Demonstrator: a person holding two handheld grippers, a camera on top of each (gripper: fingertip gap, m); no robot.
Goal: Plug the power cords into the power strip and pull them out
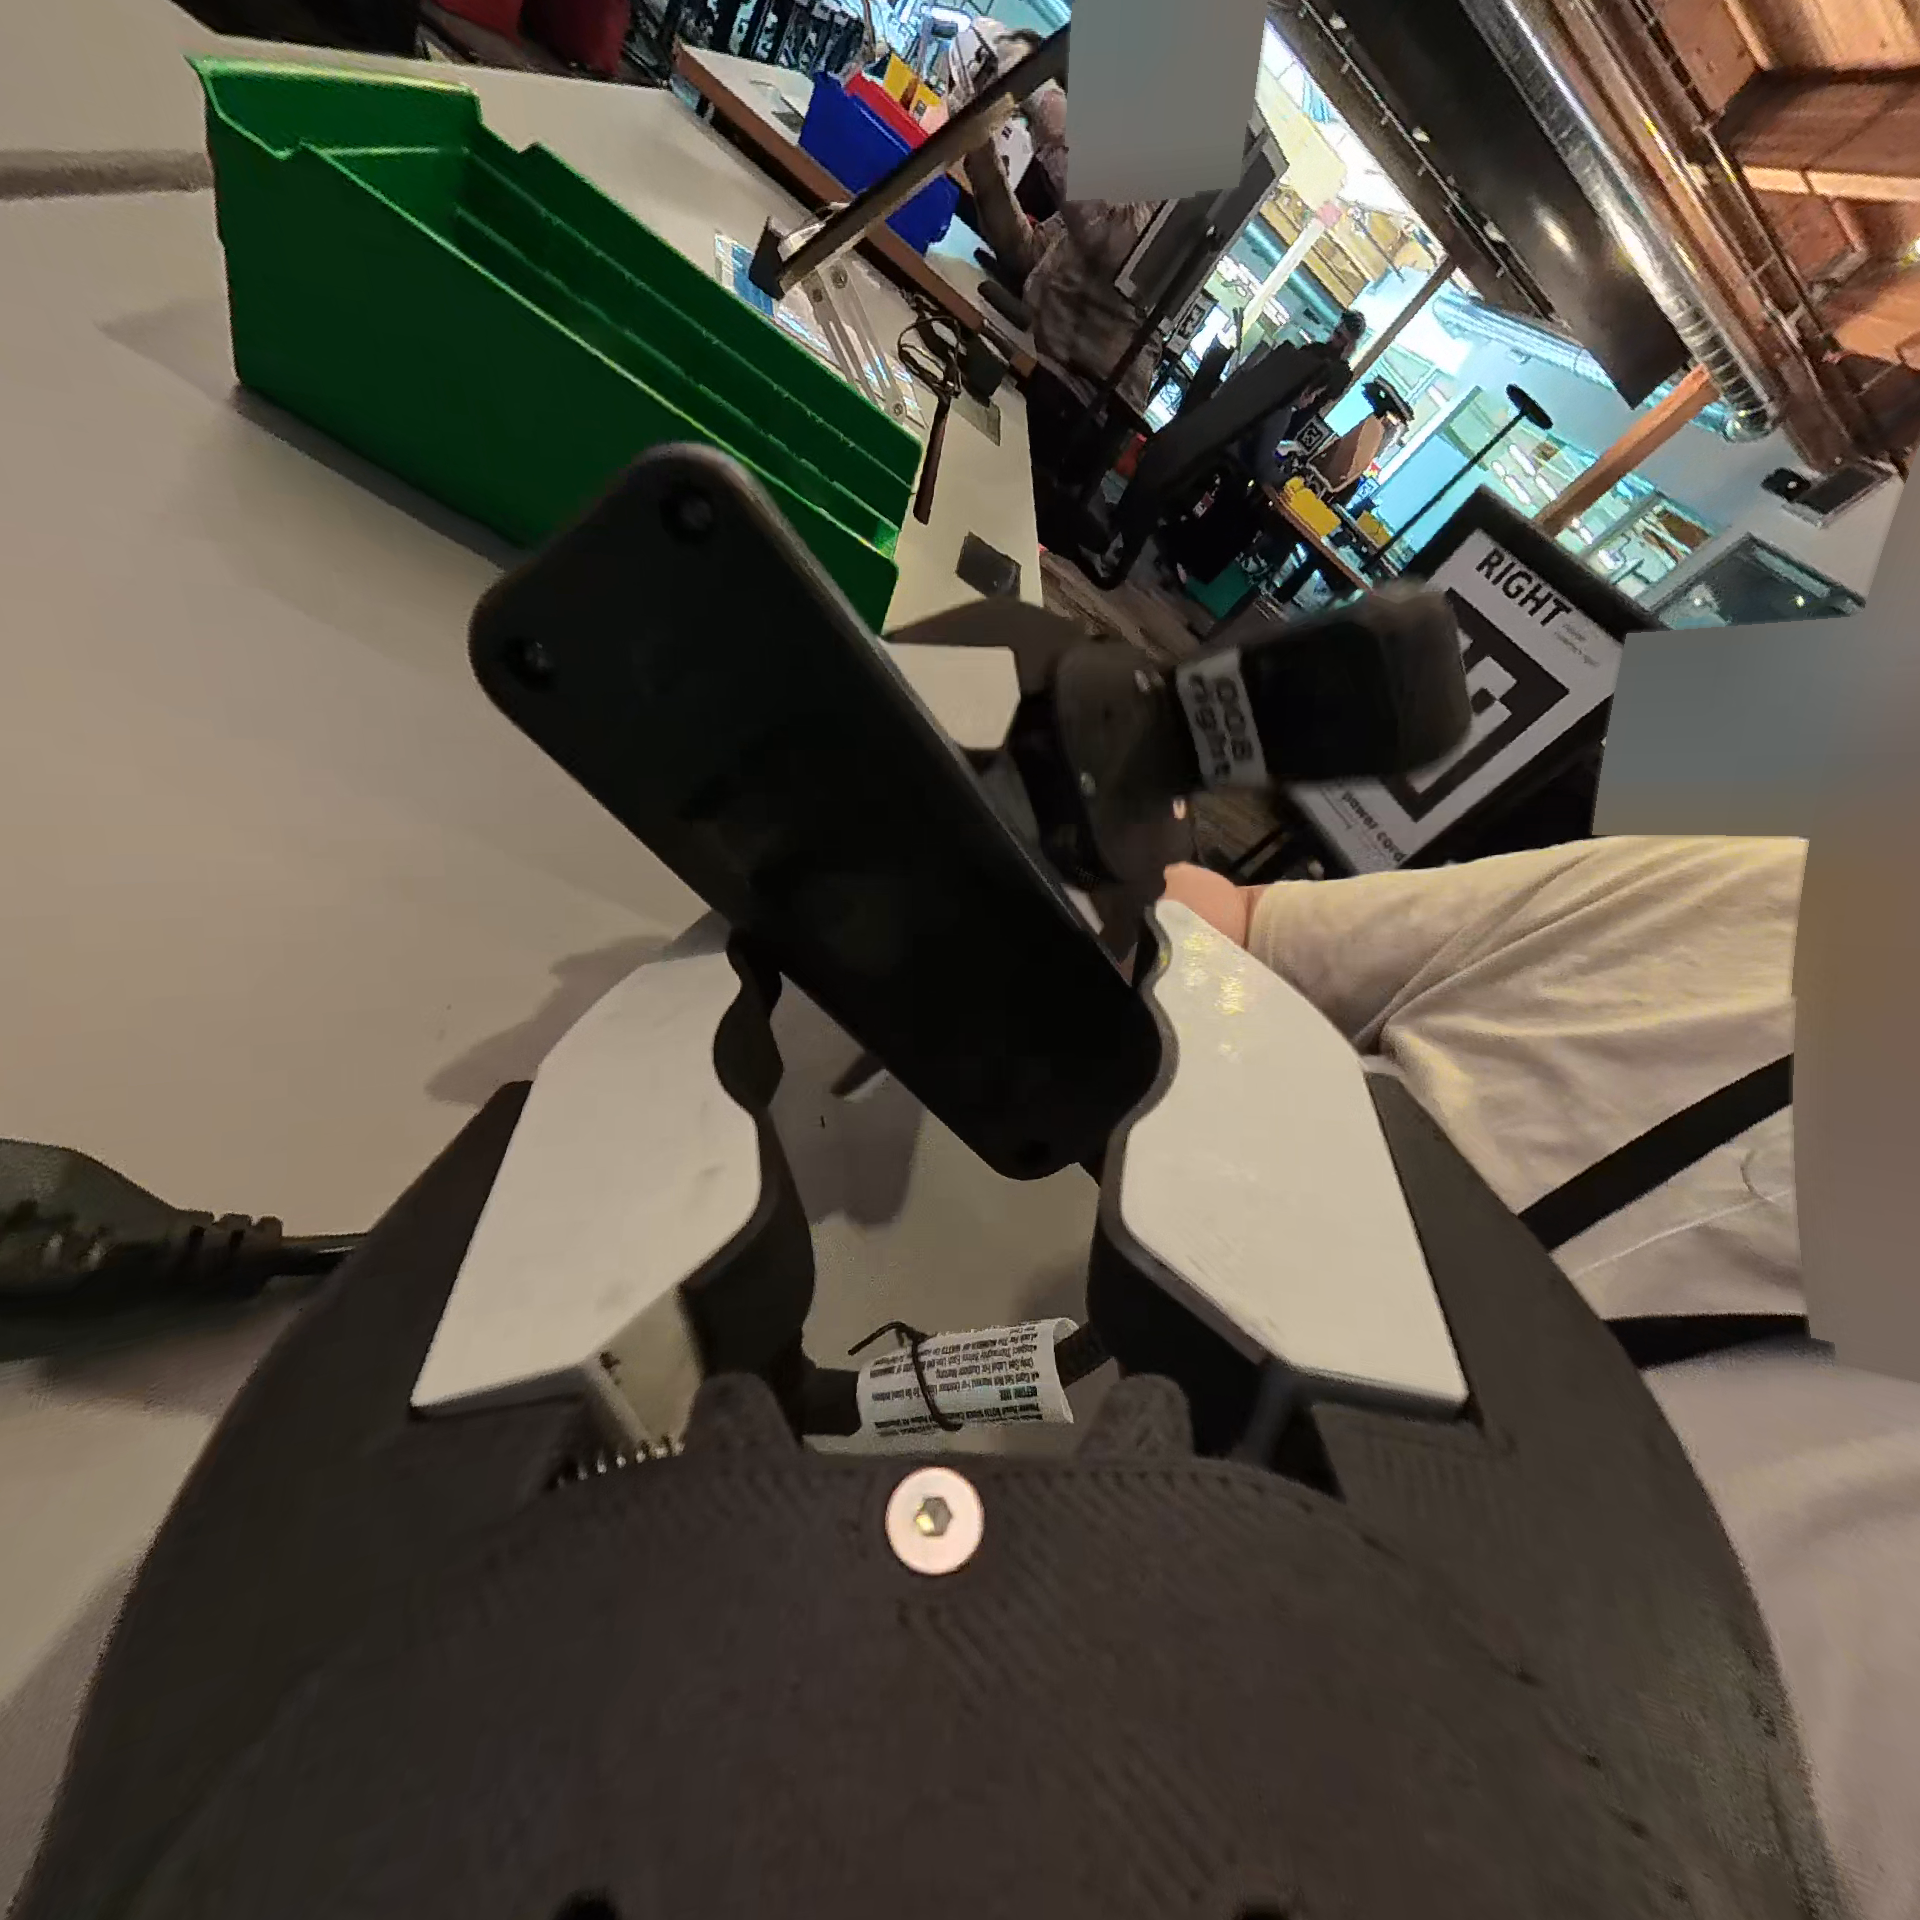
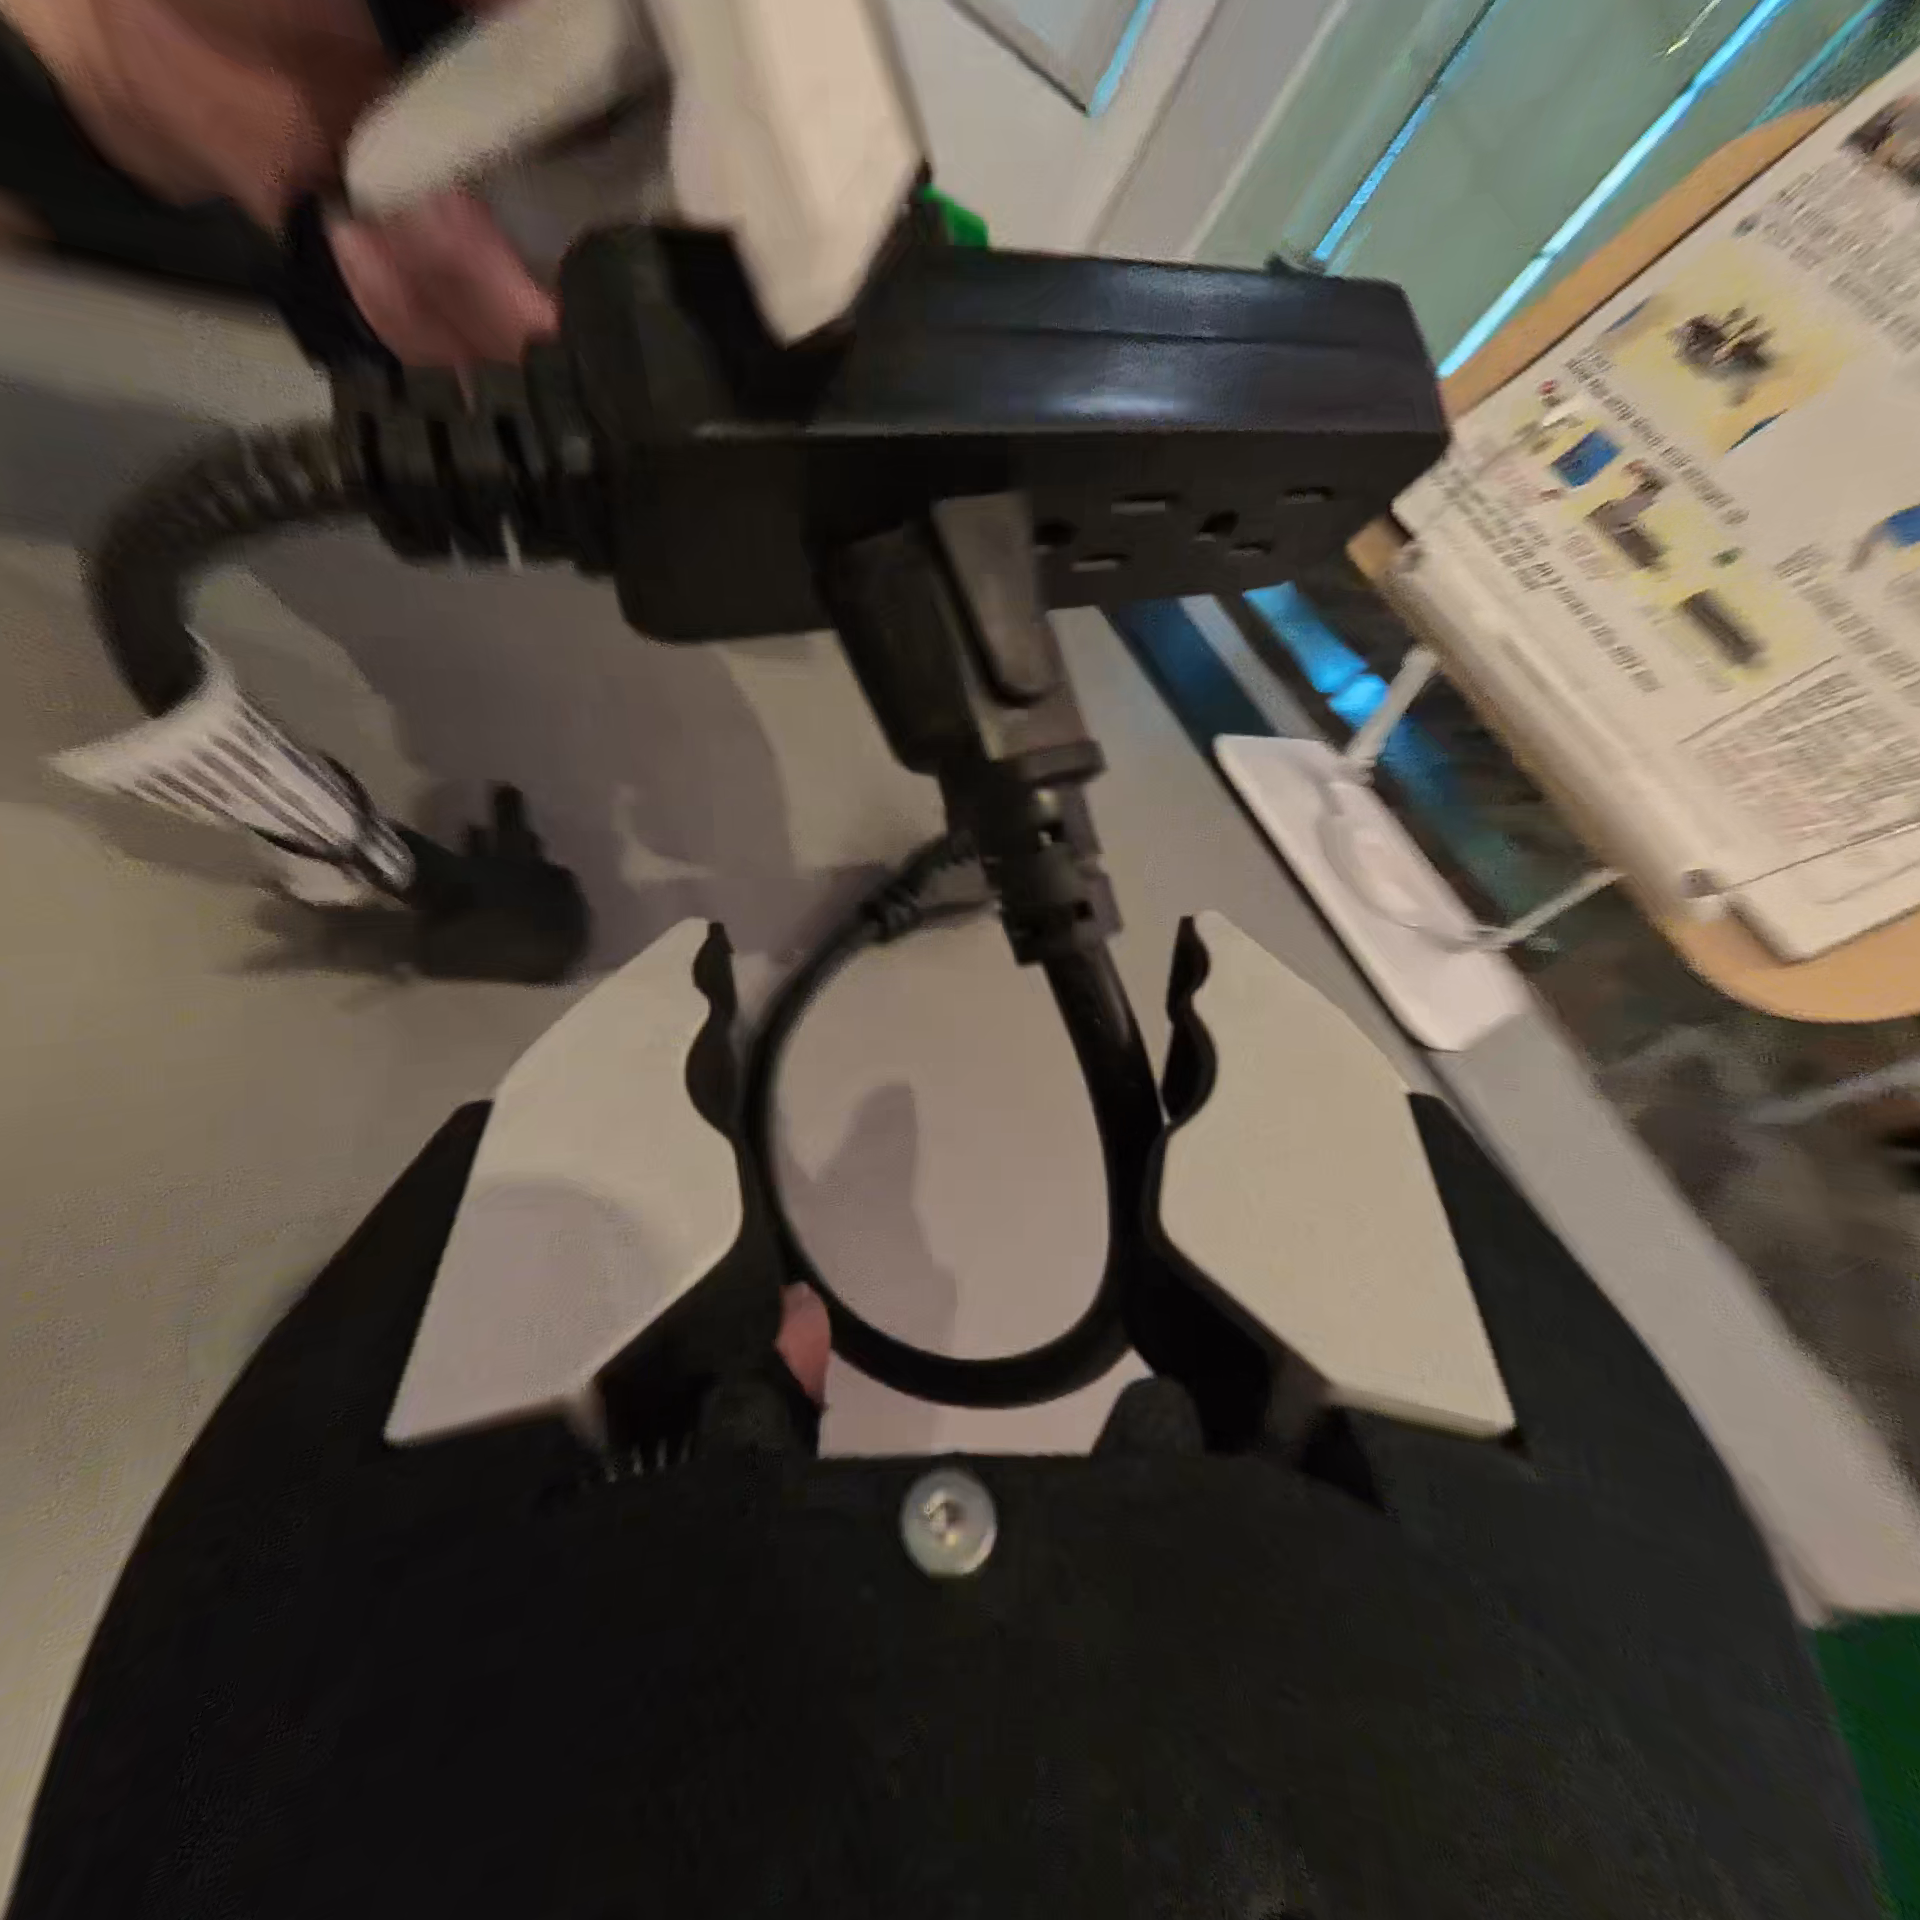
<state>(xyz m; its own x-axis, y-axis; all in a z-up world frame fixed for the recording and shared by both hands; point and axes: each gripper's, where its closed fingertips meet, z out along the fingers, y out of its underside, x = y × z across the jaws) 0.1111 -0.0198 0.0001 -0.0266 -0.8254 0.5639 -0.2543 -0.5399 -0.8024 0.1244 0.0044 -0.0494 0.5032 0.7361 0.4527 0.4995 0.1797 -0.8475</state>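
My left gripper (image 1: 951, 966) is shut on the near end of the black power strip (image 1: 790, 810) and holds it tilted above the table, back side toward the camera. In the right wrist view the strip (image 2: 1143, 416) shows its sockets, with one white left finger (image 2: 810, 156) on it. A black plug (image 2: 966, 644) sits in a socket near the strip's cord end. Its cord (image 2: 1122, 1049) loops down between the fingers of my right gripper (image 2: 951, 945), which is open just below the plug. The picture is blurred.
A second black plug (image 2: 499, 904) with a white tag (image 2: 229, 779) lies on the grey table (image 2: 260, 1091); one plug shows at the left edge (image 1: 94, 1216). Green bins (image 1: 540, 343) stand at the back. A printed sheet on a stand (image 2: 1683, 520) is at the right edge.
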